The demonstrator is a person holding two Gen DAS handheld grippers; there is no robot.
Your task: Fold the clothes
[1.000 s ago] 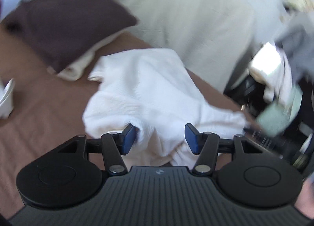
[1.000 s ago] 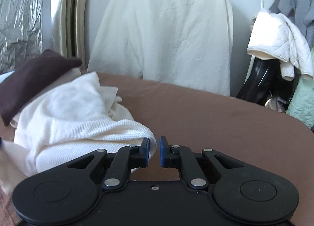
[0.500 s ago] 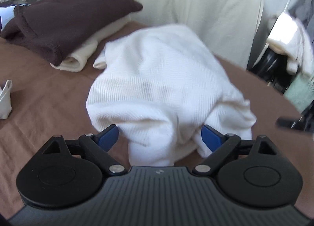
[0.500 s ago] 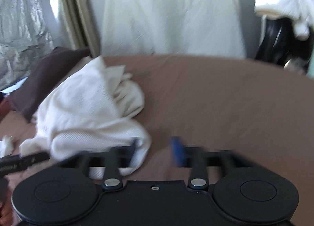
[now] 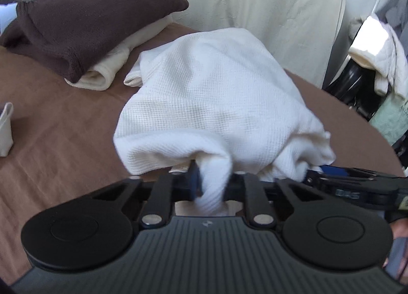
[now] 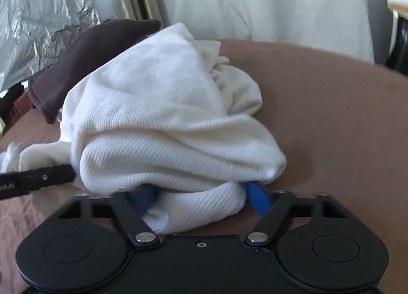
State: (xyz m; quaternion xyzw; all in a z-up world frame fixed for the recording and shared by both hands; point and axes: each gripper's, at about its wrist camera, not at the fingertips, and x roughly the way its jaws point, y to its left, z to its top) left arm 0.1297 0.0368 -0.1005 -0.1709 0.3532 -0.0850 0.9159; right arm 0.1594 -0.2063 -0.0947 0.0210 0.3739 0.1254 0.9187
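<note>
A crumpled white waffle-knit garment (image 5: 219, 95) lies in a heap on the brown bed cover (image 5: 58, 125); it also shows in the right wrist view (image 6: 163, 120). My left gripper (image 5: 213, 184) is shut on a bunched fold of the garment at its near edge. My right gripper (image 6: 201, 199) is open, its blue pads on either side of a rolled edge of the garment without pinching it. The right gripper's fingers also show at the right edge of the left wrist view (image 5: 357, 184).
A folded dark brown garment (image 5: 86, 18) lies on a folded cream one (image 5: 114, 64) at the back left. A small white cloth item (image 5: 5, 130) sits at the left edge. A cream-draped chair (image 5: 255, 3) stands behind the bed; clothes hang at the right (image 5: 377, 49).
My left gripper has gone from wide open to shut on a fold of the white garment. My right gripper has opened and moved onto the garment's near edge.
</note>
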